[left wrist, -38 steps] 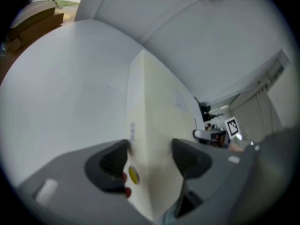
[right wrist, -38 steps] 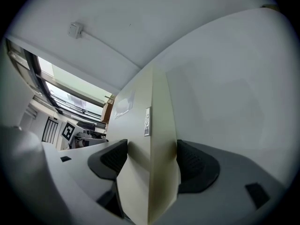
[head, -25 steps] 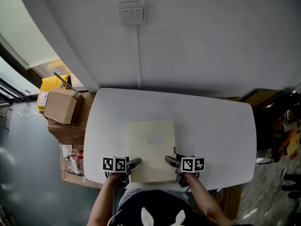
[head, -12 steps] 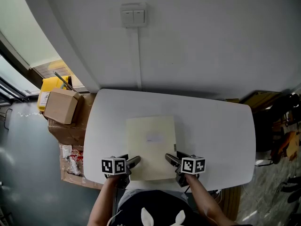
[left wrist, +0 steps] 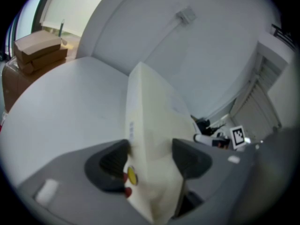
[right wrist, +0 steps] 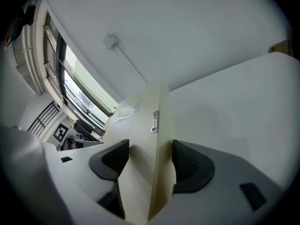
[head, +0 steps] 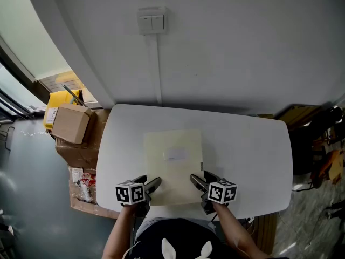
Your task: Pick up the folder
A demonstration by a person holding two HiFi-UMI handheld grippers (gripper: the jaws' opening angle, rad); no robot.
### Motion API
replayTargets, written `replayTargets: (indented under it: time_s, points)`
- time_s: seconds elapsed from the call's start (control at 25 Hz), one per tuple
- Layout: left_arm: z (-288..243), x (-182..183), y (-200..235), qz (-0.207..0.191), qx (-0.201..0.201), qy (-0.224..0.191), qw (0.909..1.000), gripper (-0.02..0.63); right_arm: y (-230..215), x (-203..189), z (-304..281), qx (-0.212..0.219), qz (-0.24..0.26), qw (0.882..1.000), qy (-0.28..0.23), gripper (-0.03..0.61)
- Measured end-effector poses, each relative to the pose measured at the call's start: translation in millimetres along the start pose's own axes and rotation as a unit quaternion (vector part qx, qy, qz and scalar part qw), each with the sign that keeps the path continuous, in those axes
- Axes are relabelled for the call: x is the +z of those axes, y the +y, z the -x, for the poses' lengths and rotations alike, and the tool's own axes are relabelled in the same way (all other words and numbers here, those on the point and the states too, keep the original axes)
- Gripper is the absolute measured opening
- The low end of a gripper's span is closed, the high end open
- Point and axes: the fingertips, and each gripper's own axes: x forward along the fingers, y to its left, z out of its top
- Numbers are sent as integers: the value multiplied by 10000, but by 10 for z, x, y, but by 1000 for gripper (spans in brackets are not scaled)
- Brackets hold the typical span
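- Head view: the cream folder (head: pixel 173 166) sits over the middle of the white desk (head: pixel 253 144). Its long sides run away from me and its near end is at the desk's front edge.
- I have the left tongs (head: pixel 153 184) on the folder's near left corner and the right tongs (head: pixel 196 181) on its near right corner, with a marker cube just behind each.
- In the left gripper view the jaws are clamped on the folder's edge, one dark pad against each face. A yellow dot (left wrist: pixel 131 176) and a red one below it sit on the spine beside the left pad.
- In the right gripper view the jaws are pinched on the folder the same way, and it stands edge-on between the pads. A small metal plate (right wrist: pixel 153 122) is on the spine beyond them.
- The near end is up in both grips. I cannot tell whether the far end touches the desk.
- A switch (head: pixel 150 21) is on the grey wall past the desk.
- A cardboard box (head: pixel 71 122) stands off the desk's left end.
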Motion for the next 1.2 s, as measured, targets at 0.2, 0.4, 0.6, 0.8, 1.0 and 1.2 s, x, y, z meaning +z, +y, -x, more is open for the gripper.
replayTargets:
  time_s: [0.2, 0.4, 0.6, 0.8, 1.0, 1.2]
  points:
    - [76, 113, -78, -285, 11, -217, 9994, 285, 68, 73, 47, 56, 126, 9997, -202, 287]
    - [141, 173, -157, -493, -4, -421, 9979, 285, 125, 139, 115, 89, 312, 9987, -387, 287]
    - [205, 211, -225, -632, -33, -648, 9959, 285, 196, 200, 190, 88, 522, 9969, -585, 287]
    - [283, 304, -307, -844, -51, -912, 9922, 285, 270, 289, 263, 80, 712, 9942, -801, 287]
    - [391, 448, -412, -1097, -59, -1269, 9858, 285, 359, 413, 333, 121, 846, 9908, -1048, 285]
    - [466, 545, -502, -1214, -98, -1452, 9819, 285, 455, 558, 412, 122, 1165, 9851, -1259, 285]
